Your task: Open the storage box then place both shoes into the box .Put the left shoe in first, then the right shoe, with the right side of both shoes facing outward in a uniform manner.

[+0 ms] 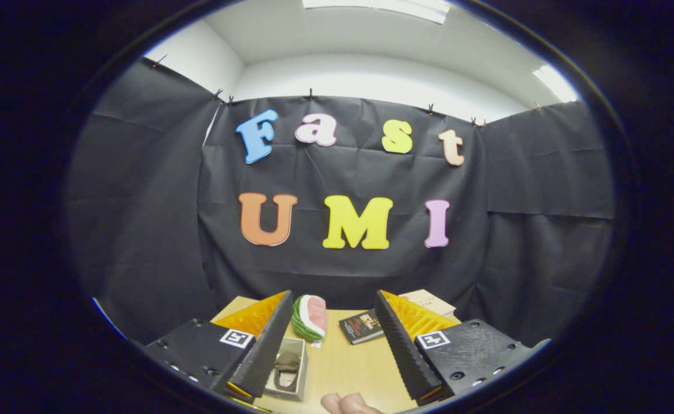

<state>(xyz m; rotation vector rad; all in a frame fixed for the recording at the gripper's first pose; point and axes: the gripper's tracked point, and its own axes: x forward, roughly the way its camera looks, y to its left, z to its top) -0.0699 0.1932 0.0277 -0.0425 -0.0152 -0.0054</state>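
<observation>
Bare wooden table [348, 362] between the spread fingers, running back to the black cloth wall, with a watermelon-slice toy [309, 317] and a dark book [361, 326] lying apart near the far edge and a pale book [429, 301] behind the right finger. Open white storage box [291, 368] partly hidden by the left finger, holding a brown shoe [286, 367] inside. Gripper [334, 388] held wide open above the table, clasping nothing, touching nothing; fingertips of a hand [349, 404] just below the gap.
</observation>
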